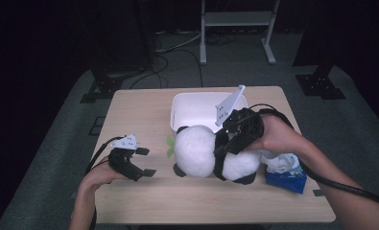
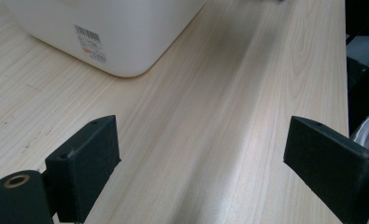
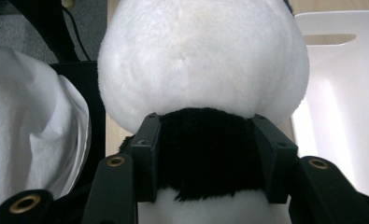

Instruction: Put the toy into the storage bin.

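A black-and-white plush panda (image 1: 201,153) hangs just above the middle of the wooden table (image 1: 144,115), its round white head (image 3: 203,60) pointing left in the high view. My right gripper (image 1: 225,143) is shut on the panda's black neck band (image 3: 205,149), with one pad on each side of it. Near the table's left front, my left gripper (image 1: 146,162) stands open over bare wood, and nothing lies between its pads (image 2: 86,163).
A white plastic bin (image 1: 196,110) stands behind the panda at the table's far middle; its corner with a barcode label (image 2: 91,44) is ahead of the left gripper. A blue pack with white tissue (image 1: 285,175) lies at the right front. A small green piece (image 1: 170,146) lies left of the panda.
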Available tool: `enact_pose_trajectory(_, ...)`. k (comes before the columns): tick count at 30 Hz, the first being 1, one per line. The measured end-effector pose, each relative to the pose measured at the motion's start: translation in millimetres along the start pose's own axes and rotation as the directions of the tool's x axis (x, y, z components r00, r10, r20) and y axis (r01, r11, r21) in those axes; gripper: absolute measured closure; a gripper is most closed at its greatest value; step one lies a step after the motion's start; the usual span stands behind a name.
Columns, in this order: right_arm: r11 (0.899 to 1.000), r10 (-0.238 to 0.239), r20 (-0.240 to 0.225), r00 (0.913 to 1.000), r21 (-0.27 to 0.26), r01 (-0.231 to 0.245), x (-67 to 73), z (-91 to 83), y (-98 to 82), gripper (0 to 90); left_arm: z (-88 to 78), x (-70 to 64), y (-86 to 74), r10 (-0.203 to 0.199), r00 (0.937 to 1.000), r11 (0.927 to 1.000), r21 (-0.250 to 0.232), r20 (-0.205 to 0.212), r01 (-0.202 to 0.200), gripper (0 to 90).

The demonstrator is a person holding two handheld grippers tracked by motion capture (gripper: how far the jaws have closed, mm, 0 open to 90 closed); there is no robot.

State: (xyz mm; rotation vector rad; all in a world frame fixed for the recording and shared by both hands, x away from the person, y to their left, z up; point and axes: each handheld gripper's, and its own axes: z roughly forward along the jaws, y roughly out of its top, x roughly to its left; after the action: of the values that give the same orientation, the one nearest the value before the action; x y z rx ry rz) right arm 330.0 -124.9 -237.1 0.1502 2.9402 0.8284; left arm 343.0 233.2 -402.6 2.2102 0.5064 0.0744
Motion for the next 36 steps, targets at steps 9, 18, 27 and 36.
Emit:
enact_pose_trajectory(9,1.000,0.000,0.041,0.9992,-0.004,0.000,-13.7,-17.9,10.6,50.6,-0.3,1.9,-0.8,-0.002,1.0000,1.0000,-0.009,0.005,0.002,9.2)
enact_pose_trajectory(18,1.000,0.011,0.070,0.9975,0.001,-0.011,-29.5,-32.9,19.7,50.7,-1.4,3.3,-1.6,-0.007,0.9999,0.9999,-0.014,0.010,0.007,9.2)
enact_pose_trajectory(27,1.000,0.018,0.081,0.9965,0.009,-0.019,-45.1,-41.2,28.4,51.0,-2.0,3.9,-0.9,-0.006,1.0000,0.9999,-0.014,0.005,0.006,9.2)
enact_pose_trajectory(36,0.999,0.039,0.098,0.9944,0.003,-0.040,-64.2,-50.8,32.1,51.8,-4.8,6.2,-2.7,-0.014,0.9999,0.9996,-0.026,-0.004,0.014,9.2)
